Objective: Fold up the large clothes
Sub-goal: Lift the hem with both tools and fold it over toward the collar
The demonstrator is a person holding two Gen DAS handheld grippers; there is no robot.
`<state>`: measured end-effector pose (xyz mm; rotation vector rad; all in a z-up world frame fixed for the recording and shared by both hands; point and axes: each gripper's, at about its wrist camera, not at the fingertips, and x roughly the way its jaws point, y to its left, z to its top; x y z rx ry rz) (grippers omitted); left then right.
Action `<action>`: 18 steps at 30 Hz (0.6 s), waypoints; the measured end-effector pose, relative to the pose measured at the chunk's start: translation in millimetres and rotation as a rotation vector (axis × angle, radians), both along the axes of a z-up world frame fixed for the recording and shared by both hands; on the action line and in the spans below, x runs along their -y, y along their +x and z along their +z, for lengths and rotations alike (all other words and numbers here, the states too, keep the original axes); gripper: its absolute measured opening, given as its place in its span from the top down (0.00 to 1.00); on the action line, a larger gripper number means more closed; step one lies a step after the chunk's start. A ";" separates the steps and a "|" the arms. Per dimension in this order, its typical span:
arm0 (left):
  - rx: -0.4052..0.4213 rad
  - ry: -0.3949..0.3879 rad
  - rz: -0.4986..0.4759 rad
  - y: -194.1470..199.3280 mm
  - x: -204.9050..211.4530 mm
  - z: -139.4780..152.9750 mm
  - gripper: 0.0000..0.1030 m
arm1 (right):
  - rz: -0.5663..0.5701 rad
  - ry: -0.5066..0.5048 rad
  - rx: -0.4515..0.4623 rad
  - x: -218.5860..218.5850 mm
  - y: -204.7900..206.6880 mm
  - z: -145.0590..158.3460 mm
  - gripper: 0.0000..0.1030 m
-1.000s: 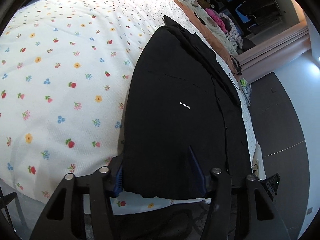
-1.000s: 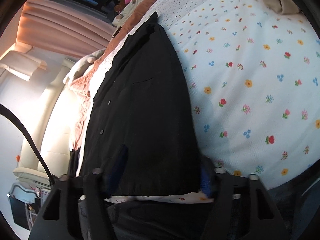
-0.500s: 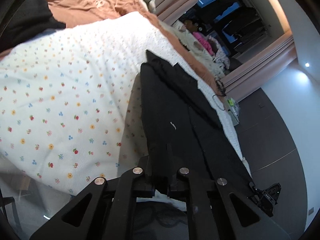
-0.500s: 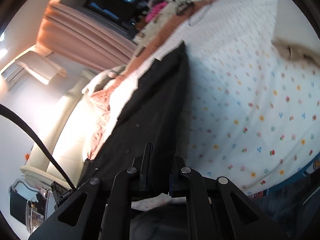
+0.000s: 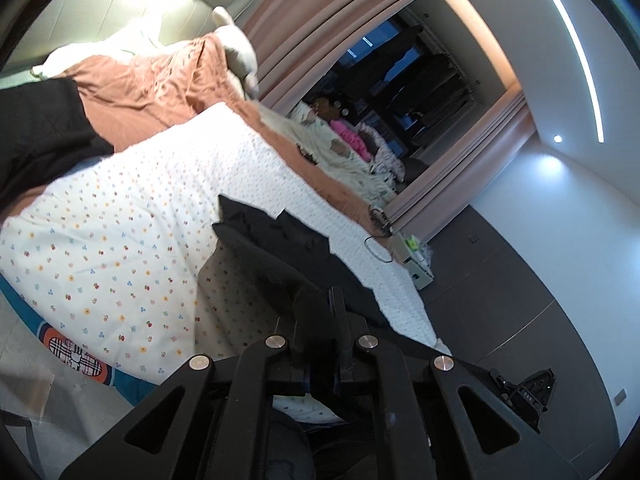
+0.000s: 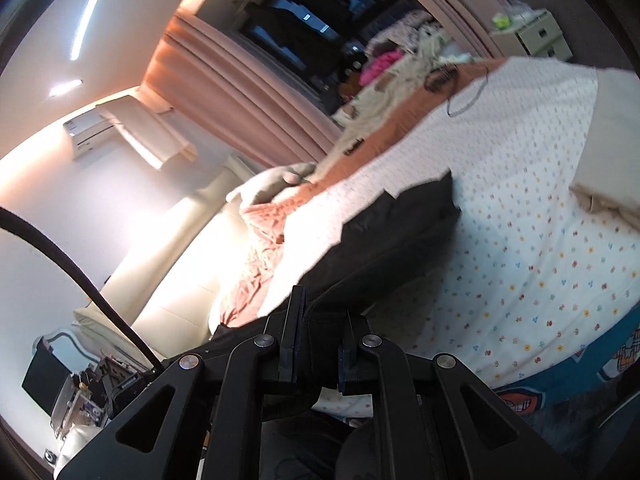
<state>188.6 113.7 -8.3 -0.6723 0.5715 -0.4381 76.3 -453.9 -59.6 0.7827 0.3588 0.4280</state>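
Observation:
A large black garment [image 5: 276,252] lies lengthwise on the white flowered bedspread [image 5: 120,216]. Its near hem is lifted off the bed. My left gripper [image 5: 318,312] is shut on one corner of that hem, the cloth pinched between its fingers. In the right wrist view the same black garment [image 6: 392,236] rises from the bed toward my right gripper [image 6: 320,320], which is shut on the other corner of the hem. The far end with the collar still rests on the flowered bedspread [image 6: 540,240]. A shadow falls on the bed under the raised cloth.
A rust-coloured blanket [image 5: 160,80] and pale pillows lie at the head of the bed. Loose clothes [image 5: 348,148] are heaped along the far side by the pink curtains [image 5: 360,24]. A small bedside cabinet [image 5: 416,264] stands on the dark floor. A beige folded cloth [image 6: 612,140] sits on the bed.
Both grippers closed on the near hem of the black garment and rose, lifting it off the bed. The views tilted up, so the curtains and window now show.

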 end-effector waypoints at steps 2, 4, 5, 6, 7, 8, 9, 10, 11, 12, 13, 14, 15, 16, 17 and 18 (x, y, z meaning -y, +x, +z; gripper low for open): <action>0.029 -0.007 0.009 -13.4 -3.2 13.1 0.91 | 0.000 0.001 0.026 1.7 -9.8 4.6 0.91; 0.055 -0.011 0.015 -22.6 -3.6 22.9 0.91 | -0.002 -0.004 0.050 1.9 -17.5 8.5 0.91; 0.071 -0.012 0.018 -28.1 -3.8 28.7 0.91 | -0.001 -0.008 0.062 2.1 -20.6 10.1 0.91; 0.087 -0.014 0.020 -33.3 -4.2 34.4 0.91 | 0.002 -0.012 0.077 2.0 -25.0 12.7 0.91; 0.101 -0.018 0.021 -37.6 -4.9 39.1 0.91 | 0.004 -0.013 0.088 2.2 -26.2 12.8 0.91; 0.114 -0.020 0.024 -41.2 -5.5 43.7 0.91 | 0.008 -0.011 0.105 3.6 -30.9 15.8 0.91; 0.123 -0.020 0.026 -42.4 -5.2 46.6 0.91 | 0.008 -0.010 0.113 3.6 -29.2 15.3 0.91; 0.132 -0.019 0.030 -43.9 -5.7 50.6 0.91 | 0.009 -0.006 0.126 5.6 -28.6 14.6 0.91; 0.137 -0.018 0.032 -44.2 -5.4 53.4 0.91 | 0.006 -0.004 0.132 7.2 -26.0 13.1 0.91; 0.139 -0.015 0.033 -43.4 -4.0 54.3 0.91 | -0.001 -0.003 0.139 10.1 -24.8 12.9 0.91; 0.141 -0.009 0.035 -40.5 -2.8 56.0 0.91 | -0.010 -0.008 0.140 11.5 -18.9 8.7 0.91; 0.143 0.000 0.039 -36.6 -0.9 56.8 0.91 | -0.017 -0.015 0.140 12.9 -13.7 6.3 0.91; 0.142 0.005 0.042 -32.7 0.6 57.8 0.91 | -0.018 -0.009 0.138 15.1 -6.9 2.5 0.91; 0.140 0.007 0.044 -27.1 1.7 58.8 0.91 | -0.017 -0.001 0.135 16.8 -1.7 0.5 0.91; 0.137 0.009 0.045 -20.1 3.1 58.2 0.91 | -0.022 0.002 0.129 18.2 4.6 -1.7 0.91; 0.134 0.012 0.047 -14.6 3.8 59.0 0.91 | -0.027 -0.001 0.124 18.6 13.2 -3.0 0.91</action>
